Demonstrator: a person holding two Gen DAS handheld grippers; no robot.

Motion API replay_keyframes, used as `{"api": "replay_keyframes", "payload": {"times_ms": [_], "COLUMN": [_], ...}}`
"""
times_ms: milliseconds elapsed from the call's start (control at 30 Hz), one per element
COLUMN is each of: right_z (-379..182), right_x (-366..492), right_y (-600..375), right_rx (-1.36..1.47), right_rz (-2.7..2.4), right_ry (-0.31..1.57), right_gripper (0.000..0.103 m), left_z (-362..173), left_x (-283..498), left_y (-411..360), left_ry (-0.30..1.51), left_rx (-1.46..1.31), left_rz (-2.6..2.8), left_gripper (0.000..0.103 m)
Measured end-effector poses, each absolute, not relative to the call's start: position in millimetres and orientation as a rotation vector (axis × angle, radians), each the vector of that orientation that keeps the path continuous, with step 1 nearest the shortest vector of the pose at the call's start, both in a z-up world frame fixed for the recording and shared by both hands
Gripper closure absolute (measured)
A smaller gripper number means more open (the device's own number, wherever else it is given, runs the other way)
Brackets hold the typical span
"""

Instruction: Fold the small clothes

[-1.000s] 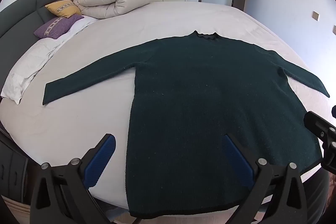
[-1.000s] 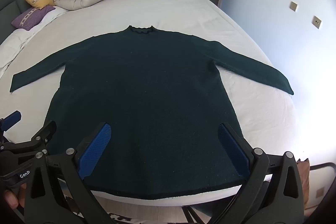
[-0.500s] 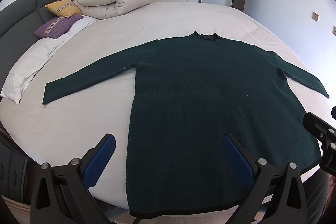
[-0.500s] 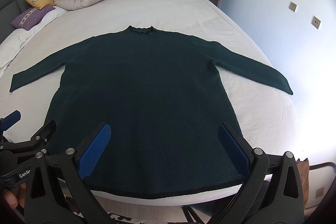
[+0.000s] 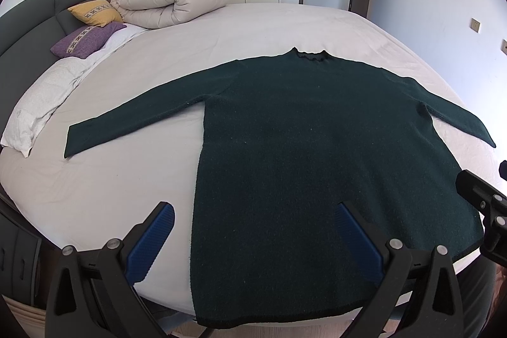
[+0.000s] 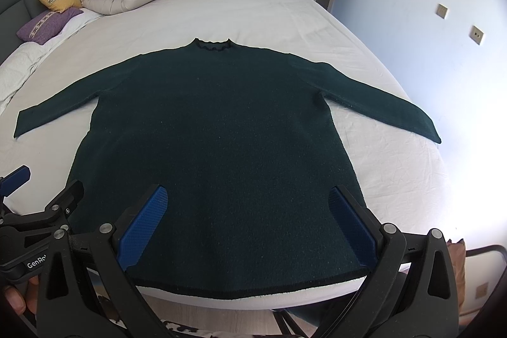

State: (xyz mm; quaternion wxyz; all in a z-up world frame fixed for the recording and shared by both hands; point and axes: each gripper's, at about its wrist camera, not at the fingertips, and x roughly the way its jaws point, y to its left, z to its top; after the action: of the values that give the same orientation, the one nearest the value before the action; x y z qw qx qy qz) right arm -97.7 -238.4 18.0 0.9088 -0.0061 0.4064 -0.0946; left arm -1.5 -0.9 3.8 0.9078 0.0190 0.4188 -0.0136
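Note:
A dark green long-sleeved sweater point(image 5: 317, 154) point(image 6: 215, 141) lies flat on the white bed, collar at the far side, both sleeves spread outward, hem at the near edge. My left gripper point(image 5: 253, 217) hovers open above the hem's left corner, its blue pads point(image 5: 149, 243) wide apart and empty. My right gripper point(image 6: 247, 205) hangs open over the hem's right half, nothing between its pads point(image 6: 142, 224). Each gripper shows at the edge of the other's view.
The white bed sheet point(image 5: 111, 186) point(image 6: 396, 173) surrounds the sweater. A rolled beige duvet point(image 5: 168, 2), a yellow pillow point(image 5: 95, 11) and a purple pillow point(image 5: 85, 38) sit at the far left by the dark headboard point(image 5: 28, 21). A wall point(image 6: 427, 5) stands to the right.
Both views have lifted very slightly, so the hem sits a little lower in frame. The sweater lies as before and both grippers stay open.

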Motion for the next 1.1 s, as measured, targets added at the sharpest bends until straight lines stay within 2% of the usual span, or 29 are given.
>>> {"api": "replay_keyframes", "payload": {"times_ms": [1100], "right_z": [13.0], "right_x": [-99.0], "right_y": [-238.4], "right_rx": [-0.019], "right_rz": [-0.200], "right_ry": [0.840], "right_gripper": [0.000], "left_z": [3.8], "left_x": [-2.1], "left_y": [-2.5], "left_ry": [0.865], "left_rx": [0.037], "left_rz": [-0.030], "left_gripper": [0.000]}}
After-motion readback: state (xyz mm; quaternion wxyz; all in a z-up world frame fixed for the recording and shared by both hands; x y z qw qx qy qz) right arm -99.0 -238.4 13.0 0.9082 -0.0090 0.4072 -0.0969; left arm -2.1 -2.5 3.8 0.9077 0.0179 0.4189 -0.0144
